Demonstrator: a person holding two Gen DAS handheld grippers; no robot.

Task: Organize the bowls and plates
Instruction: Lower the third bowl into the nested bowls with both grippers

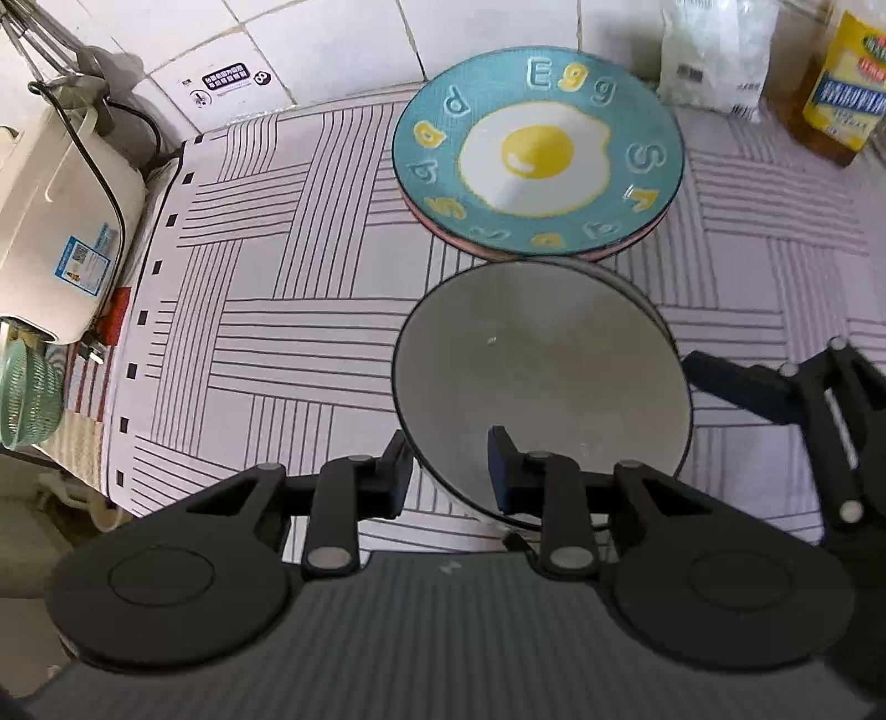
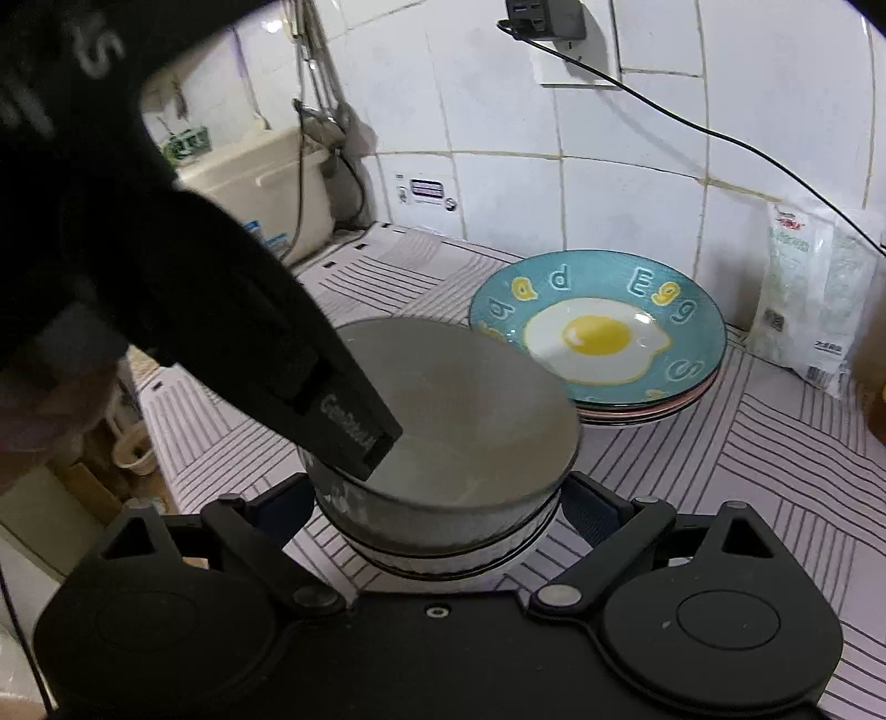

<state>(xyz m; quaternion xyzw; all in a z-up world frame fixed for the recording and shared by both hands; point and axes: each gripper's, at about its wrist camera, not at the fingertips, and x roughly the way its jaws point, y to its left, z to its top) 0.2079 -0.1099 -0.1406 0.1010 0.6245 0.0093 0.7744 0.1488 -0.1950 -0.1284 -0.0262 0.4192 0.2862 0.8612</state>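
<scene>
A grey bowl (image 1: 542, 376) sits on top of another bowl (image 2: 443, 548) on the striped mat. My left gripper (image 1: 451, 471) straddles the grey bowl's near rim, one finger inside and one outside, with the jaws narrow; its finger shows inside the bowl in the right wrist view (image 2: 354, 432). My right gripper (image 2: 437, 509) is open, its fingers on either side of the bowl stack (image 2: 459, 421). Behind the bowls a teal plate with a fried-egg picture (image 1: 537, 155) tops a stack of plates (image 2: 598, 332).
A cream appliance (image 1: 55, 221) with a cable stands at the mat's left edge, a green basket (image 1: 25, 393) below it. A white bag (image 1: 714, 50) and an oil bottle (image 1: 841, 83) stand against the tiled wall at the back right. The striped mat (image 1: 266, 332) covers the counter.
</scene>
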